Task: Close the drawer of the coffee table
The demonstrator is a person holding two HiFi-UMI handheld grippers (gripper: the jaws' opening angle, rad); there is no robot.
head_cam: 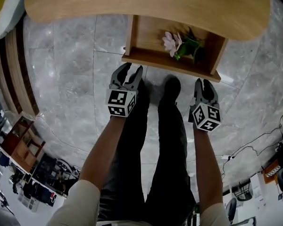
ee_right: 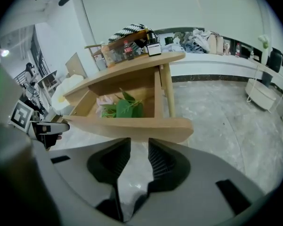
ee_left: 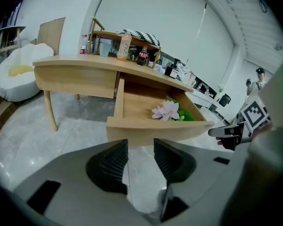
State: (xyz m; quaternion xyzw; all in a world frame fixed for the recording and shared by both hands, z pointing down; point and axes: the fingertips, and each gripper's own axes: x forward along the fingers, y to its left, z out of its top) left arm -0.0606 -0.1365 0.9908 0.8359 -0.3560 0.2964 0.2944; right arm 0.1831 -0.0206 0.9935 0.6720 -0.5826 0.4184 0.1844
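Left gripper [head_cam: 133, 68] and right gripper [head_cam: 203, 82], jaws apart, empty, face the open wooden drawer [head_cam: 170, 63] (flower [head_cam: 170, 42] inside).

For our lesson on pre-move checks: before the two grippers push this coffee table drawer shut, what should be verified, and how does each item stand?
1. Drawer open, front facing the grippers: ok.
2. Flower lies fully inside the drawer: ok.
3. Left gripper jaws apart, nothing between: ok.
4. Right gripper jaws apart, nothing between: ok.
5. Jaws touching the drawer front: cannot tell.
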